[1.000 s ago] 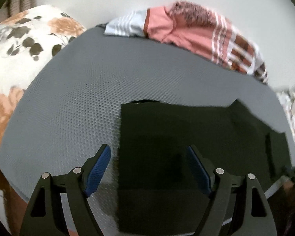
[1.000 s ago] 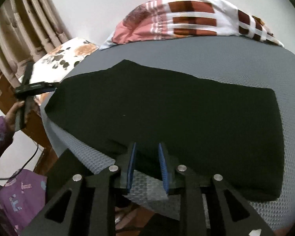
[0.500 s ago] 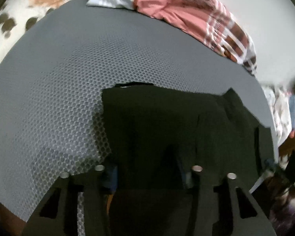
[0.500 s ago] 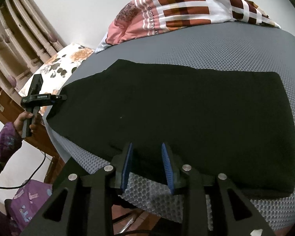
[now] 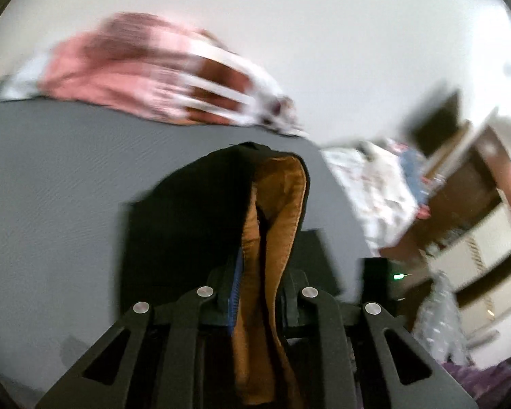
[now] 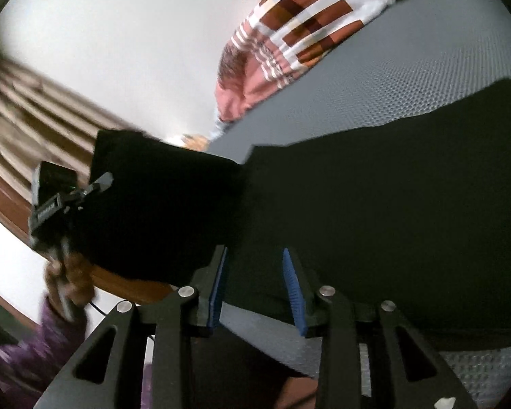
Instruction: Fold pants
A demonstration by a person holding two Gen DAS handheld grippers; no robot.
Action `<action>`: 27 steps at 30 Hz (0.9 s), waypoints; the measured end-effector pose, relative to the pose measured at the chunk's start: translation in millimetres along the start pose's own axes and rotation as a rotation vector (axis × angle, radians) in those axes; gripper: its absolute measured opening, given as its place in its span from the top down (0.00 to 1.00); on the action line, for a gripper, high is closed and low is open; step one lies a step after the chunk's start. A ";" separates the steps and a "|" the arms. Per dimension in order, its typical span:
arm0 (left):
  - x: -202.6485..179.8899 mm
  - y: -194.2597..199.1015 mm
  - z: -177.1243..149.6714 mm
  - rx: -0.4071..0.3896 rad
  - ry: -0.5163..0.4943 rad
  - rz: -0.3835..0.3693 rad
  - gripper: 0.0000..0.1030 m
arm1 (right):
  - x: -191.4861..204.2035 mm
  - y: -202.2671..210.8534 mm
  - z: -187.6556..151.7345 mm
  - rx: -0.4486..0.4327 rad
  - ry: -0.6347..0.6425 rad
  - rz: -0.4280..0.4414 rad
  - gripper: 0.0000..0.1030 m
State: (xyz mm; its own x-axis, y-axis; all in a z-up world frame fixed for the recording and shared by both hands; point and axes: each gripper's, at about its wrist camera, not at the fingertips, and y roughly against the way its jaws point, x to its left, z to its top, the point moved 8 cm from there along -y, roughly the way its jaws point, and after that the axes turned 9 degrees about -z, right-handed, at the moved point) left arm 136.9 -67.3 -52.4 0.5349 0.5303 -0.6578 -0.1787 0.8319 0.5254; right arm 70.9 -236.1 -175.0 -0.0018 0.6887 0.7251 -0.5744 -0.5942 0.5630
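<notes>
The black pants [image 6: 391, 204] lie spread on a grey mesh mattress [image 6: 408, 68]. My left gripper [image 5: 260, 272] is closing, its pads pressing a bunched end of the pants [image 5: 187, 221] whose brown lining [image 5: 279, 197] shows between the fingers. That end hangs lifted off the mattress. In the right wrist view the left gripper [image 6: 95, 184] holds the raised end [image 6: 160, 204] up at the left. My right gripper [image 6: 253, 272] is at the pants' near edge, jaws opening, with black cloth lying loose between the pads.
A pink and brown striped blanket [image 5: 153, 75] [image 6: 306, 24] lies at the far side of the mattress [image 5: 68, 170]. Wooden furniture [image 5: 460, 187] stands to the right. A person's hand [image 6: 68, 279] and purple sleeve hold the left gripper; curtains [image 6: 27, 102] hang behind.
My left gripper went from wide open to shut on the pants' end and lifted it up and across. The right gripper's jaws spread a little and its view rolled.
</notes>
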 end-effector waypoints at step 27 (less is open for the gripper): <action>38.2 -41.5 -65.9 -0.059 0.150 0.056 0.17 | -65.8 14.7 26.1 0.044 -0.439 0.285 0.36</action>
State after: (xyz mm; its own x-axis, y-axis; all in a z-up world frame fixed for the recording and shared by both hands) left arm 110.3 -70.7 -134.9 0.3944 0.5906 -0.7040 -0.2556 0.8064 0.5334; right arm 83.9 -301.1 -204.0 0.1960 0.2639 0.9444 -0.5667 -0.7556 0.3287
